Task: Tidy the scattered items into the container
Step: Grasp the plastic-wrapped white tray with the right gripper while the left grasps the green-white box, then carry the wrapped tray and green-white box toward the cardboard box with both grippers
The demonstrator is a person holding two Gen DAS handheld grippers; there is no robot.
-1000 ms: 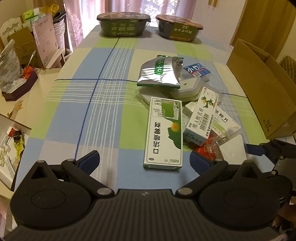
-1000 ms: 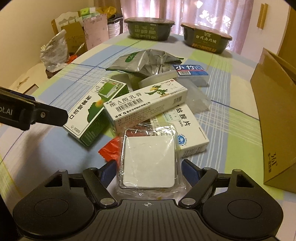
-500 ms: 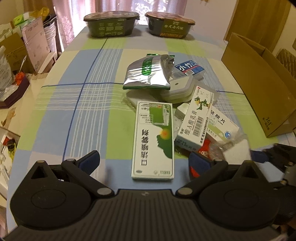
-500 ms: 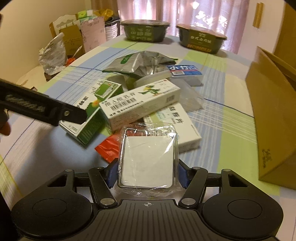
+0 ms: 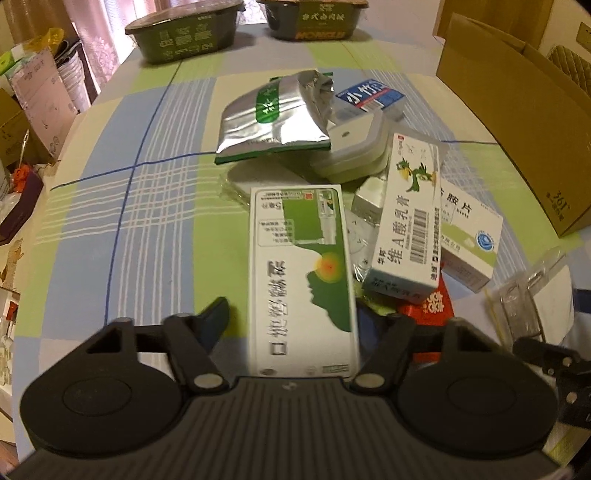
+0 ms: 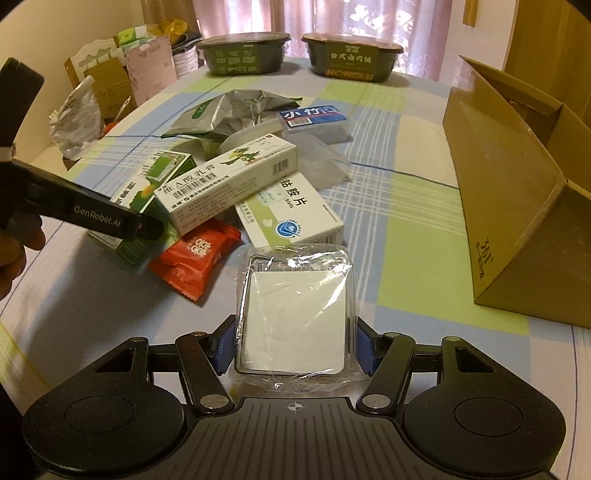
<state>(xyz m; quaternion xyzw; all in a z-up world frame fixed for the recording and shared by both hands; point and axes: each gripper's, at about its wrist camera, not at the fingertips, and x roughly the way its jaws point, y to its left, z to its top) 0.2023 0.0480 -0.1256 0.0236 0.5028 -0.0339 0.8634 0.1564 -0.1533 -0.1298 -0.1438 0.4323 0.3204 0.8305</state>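
A green and white medicine box (image 5: 303,273) lies lengthwise between the fingers of my left gripper (image 5: 295,325), which is open; a gap shows beside the left finger. My right gripper (image 6: 295,347) is shut on a clear plastic pack (image 6: 295,314) with a white pad inside, held above the cloth. Beyond it lie a red sachet (image 6: 195,258), a white box with a green dragon (image 6: 229,177) and a tablet box (image 6: 291,214). The brown cardboard box (image 6: 517,221) stands open at the right. In the left wrist view the clear pack (image 5: 524,295) shows at the right edge.
A silver foil pouch (image 5: 273,118), a white plastic case (image 5: 354,147) and a small blue box (image 5: 373,96) lie farther back. Two dark food bowls (image 5: 184,33) (image 5: 314,18) stand at the far edge. Bags and cartons (image 6: 77,122) crowd the left side, off the checked tablecloth (image 5: 122,229).
My left gripper has moved forward so the green and white box lies between its narrowed fingers. My right gripper has shut on the clear pack and drawn it back, uncovering the red sachet.
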